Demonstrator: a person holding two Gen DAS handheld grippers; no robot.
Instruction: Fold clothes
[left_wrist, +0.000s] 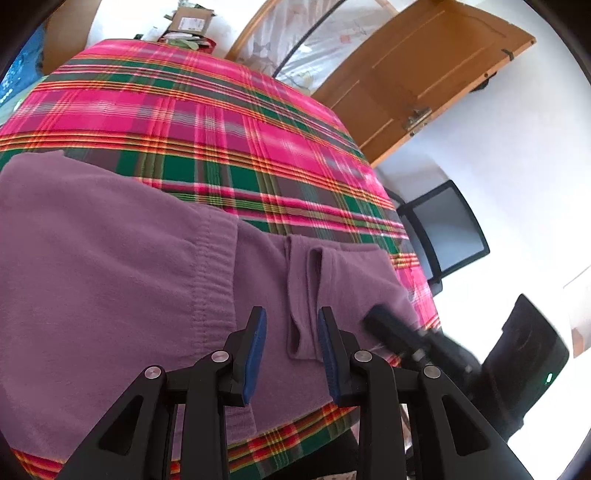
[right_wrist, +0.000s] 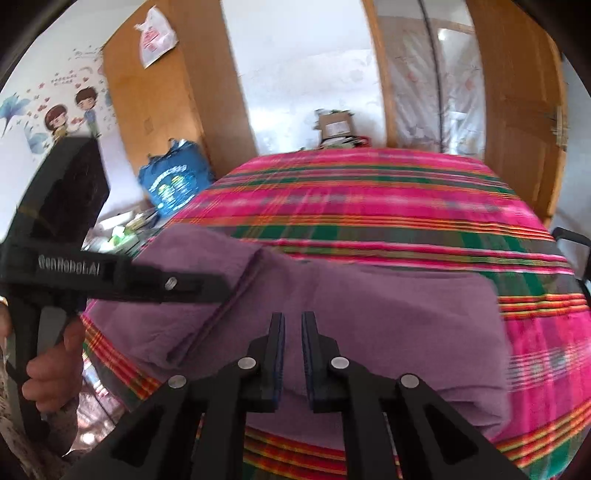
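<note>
Two grippers hang over a purple garment (left_wrist: 110, 258) that lies along the near edge of a table under a pink, green and red plaid cloth (left_wrist: 207, 110). Blue pads on the left gripper (left_wrist: 291, 354) stand apart with nothing pinched between them; a narrow folded strip of the purple fabric (left_wrist: 301, 295) lies below the gap. Seen from its own camera, the right gripper (right_wrist: 293, 354) has its jaws nearly together with only a thin slit between them, and no cloth is caught there. That view is smeared by motion, so whether its tips touch the fabric is hard to say. At left in that view, a person's hand (right_wrist: 48, 373) grasps the left gripper's black handle. Behind the table stand a wooden door (left_wrist: 436, 70) and a blue bag (right_wrist: 173, 181).
</note>
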